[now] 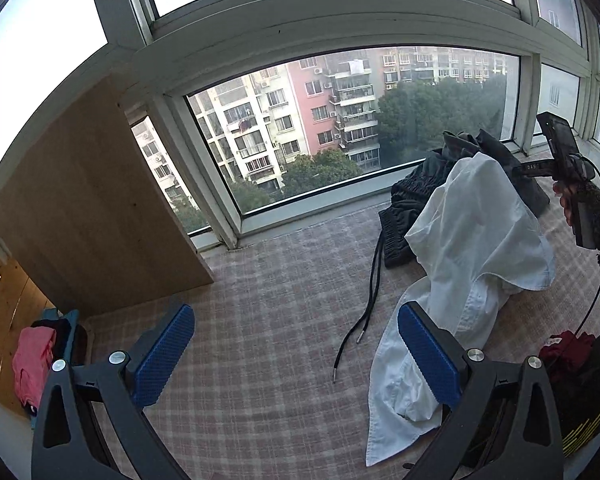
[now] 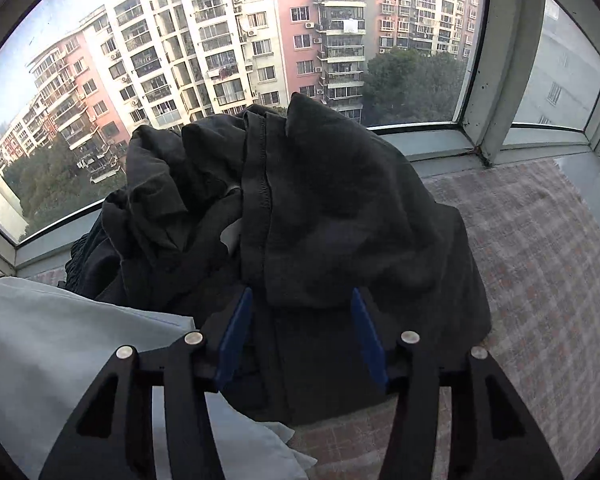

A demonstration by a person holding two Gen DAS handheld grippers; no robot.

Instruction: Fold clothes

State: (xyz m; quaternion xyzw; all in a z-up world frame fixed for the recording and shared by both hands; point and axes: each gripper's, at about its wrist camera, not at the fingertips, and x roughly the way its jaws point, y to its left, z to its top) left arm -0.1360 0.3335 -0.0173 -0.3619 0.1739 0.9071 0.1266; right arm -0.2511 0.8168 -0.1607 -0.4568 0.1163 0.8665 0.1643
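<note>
Checked cloth surface (image 1: 260,300) by a bay window (image 1: 340,120). White garment (image 1: 472,232) lies crumpled in a tall heap at the right of the surface, creased, one long flat part trailing toward the left wrist camera. Behind it, against the sill, dark clothes pile (image 2: 300,200): charcoal fabric, bunched, a stitched hem running down the middle, ribbed black waistband at the left edge. Two black drawstrings (image 1: 364,300) with metal tips trail from it across the cloth.

Left gripper (image 1: 296,354): fingers spread wide, nothing between the blue pads; right pad just beside the white garment's trailing part.

Right gripper (image 2: 300,332): jaws apart, blue pads flanking a fold of the dark pile, not clamped on it.

Pink garment (image 1: 32,364) in a wooden cabinet (image 1: 80,200) at far left.
</note>
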